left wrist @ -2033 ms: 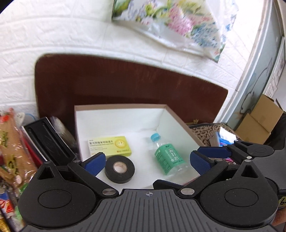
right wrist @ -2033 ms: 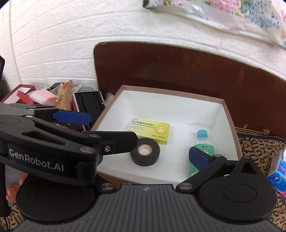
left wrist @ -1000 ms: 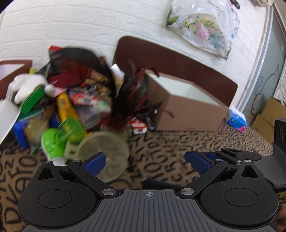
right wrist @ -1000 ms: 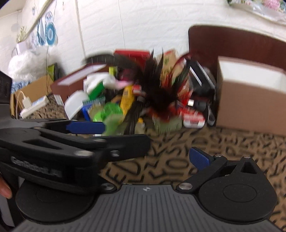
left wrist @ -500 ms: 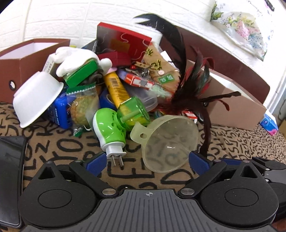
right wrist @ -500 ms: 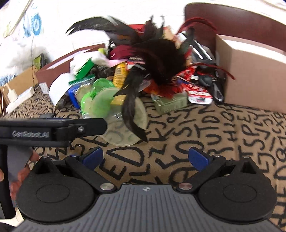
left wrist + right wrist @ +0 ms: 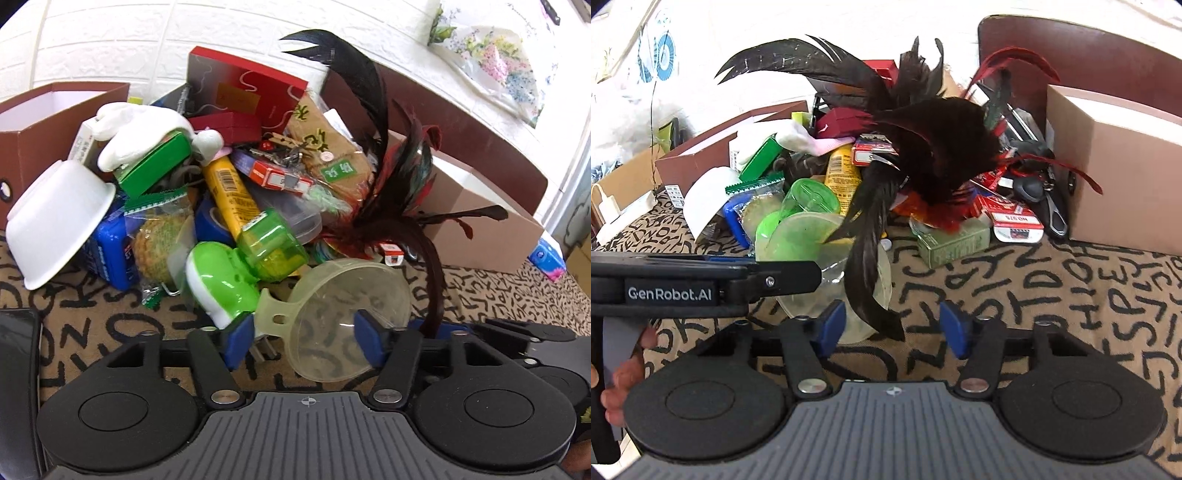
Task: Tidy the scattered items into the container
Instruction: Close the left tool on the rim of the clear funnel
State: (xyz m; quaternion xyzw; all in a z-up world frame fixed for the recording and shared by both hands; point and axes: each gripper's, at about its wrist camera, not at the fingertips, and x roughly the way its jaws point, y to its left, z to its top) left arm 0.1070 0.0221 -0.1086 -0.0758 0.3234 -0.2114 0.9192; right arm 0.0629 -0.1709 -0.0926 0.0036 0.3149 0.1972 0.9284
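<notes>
Left gripper (image 7: 303,341): jaws closing, about half spread. The translucent funnel (image 7: 343,317) lies on its side on the letter-patterned cloth (image 7: 110,332), its wide mouth between the two blue pads. Right pad sits at or over the funnel's rim; left pad is just beside the funnel's tab and the prongs of the green-and-white plug-in device (image 7: 236,273). Cannot tell whether either pad presses on the funnel yet.

Right gripper (image 7: 892,326): jaws closing, about half spread. The tip of a long dark feather (image 7: 868,266) hangs down between the pads, nearer the left pad; no contact visible. The feather belongs to the black-and-red feather bunch (image 7: 938,147), which lies just behind and partly over the funnel.

Hidden or unclear: the funnel's spout is buried behind the plug-in device and the feathers. In the right wrist view the left gripper's body crosses in front of the funnel's left side, with fingertips of a hand (image 7: 624,376) at the frame edge. The bottom of the pile behind the funnel is covered by a white bowl (image 7: 59,221), a yellow tube (image 7: 229,192), a green box (image 7: 155,162) and red packets; much of it cannot be made out.

Containers: tan cardboard box (image 7: 480,229), well right of the funnel, seen from the side; contents not visible. Brown box (image 7: 55,122), far left of the funnel behind the bowl, white inside; contents not visible.
</notes>
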